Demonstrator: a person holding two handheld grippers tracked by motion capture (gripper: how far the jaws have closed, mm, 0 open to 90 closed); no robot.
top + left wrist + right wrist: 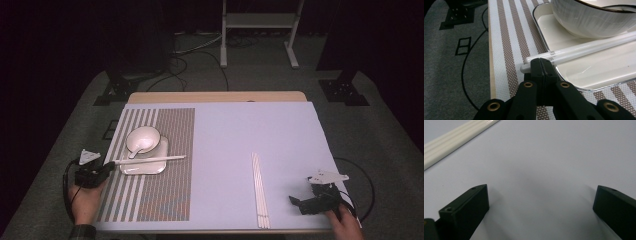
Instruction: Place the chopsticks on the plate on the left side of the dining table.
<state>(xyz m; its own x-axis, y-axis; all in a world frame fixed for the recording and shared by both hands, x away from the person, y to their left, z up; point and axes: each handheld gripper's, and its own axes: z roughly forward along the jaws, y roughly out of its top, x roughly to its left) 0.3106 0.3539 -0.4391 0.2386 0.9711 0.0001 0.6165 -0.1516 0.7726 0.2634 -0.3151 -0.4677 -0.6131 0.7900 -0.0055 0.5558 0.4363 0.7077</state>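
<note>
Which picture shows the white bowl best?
The high view: the whole bowl sits on the tray with a spoon inside. The left gripper view shows just its near side, cropped.

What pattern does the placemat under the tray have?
The placemat is woven in brown and white stripes, clearest in the left gripper view.

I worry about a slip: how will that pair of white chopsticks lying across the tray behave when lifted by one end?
The chopsticks look glossy, so probably slippery. Straight and unbent across the tray, likely stiff. The left gripper is shut at their very end, so they may pivot.
</note>
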